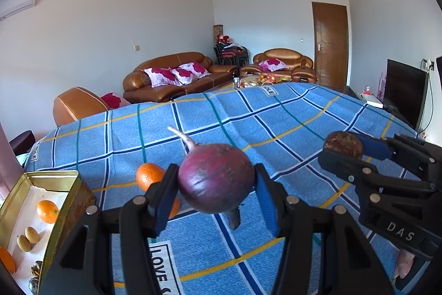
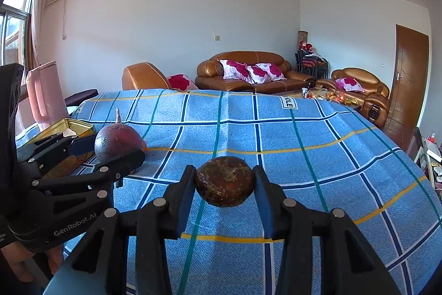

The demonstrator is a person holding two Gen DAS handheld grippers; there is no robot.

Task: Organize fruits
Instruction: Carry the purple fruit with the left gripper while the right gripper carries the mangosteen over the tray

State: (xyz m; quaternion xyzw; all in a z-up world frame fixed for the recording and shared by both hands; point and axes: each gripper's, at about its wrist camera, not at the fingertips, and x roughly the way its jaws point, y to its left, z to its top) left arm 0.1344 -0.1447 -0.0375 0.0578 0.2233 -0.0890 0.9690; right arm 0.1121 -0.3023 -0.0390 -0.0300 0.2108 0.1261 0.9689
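Blue plaid counter (image 1: pixel 276 112) | left claw (image 1: pixel 215 184) clamps purple radish (image 1: pixel 215 179), root-tip pointing away | gold tin (image 1: pixel 63 181) lies to its left, nearer this hand | right claw (image 2: pixel 224 185) grips brown fruit (image 2: pixel 224 184).

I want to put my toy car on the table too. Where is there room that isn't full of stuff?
Most of the blue checked cloth is bare, from the right gripper, which holds a brown fruit, out to the far edge. It is crowded by the gold tin with oranges and small fruits inside, the loose orange beside it, and the left gripper holding the purple radish.
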